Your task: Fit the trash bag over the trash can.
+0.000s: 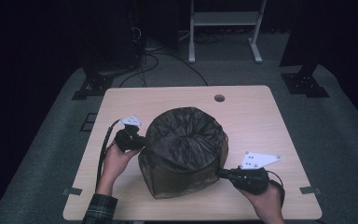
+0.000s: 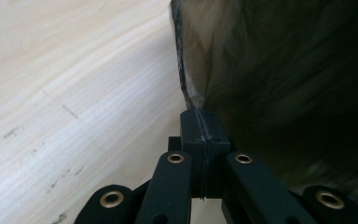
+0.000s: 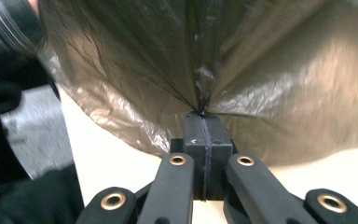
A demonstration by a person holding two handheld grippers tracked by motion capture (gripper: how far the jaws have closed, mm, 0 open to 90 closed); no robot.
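While the dark brown crinkled plastic bag (image 1: 182, 150) sat at the table's (image 1: 261, 112) centre, the left gripper (image 1: 137, 141) and right gripper (image 1: 223, 173) each pinched its film from opposite sides.

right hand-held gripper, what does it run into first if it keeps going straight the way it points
The dark plastic bag: the right hand-held gripper is already shut on a pinch of its film, so it would push into the bag's bulging side, probably toward the left hand-held gripper beyond.

Your bag (image 1: 184, 149) thin, crinkled, glossy brown plastic film, your tabletop (image 1: 261, 121) pale, smooth matt wood grain, your jaws matt black plastic
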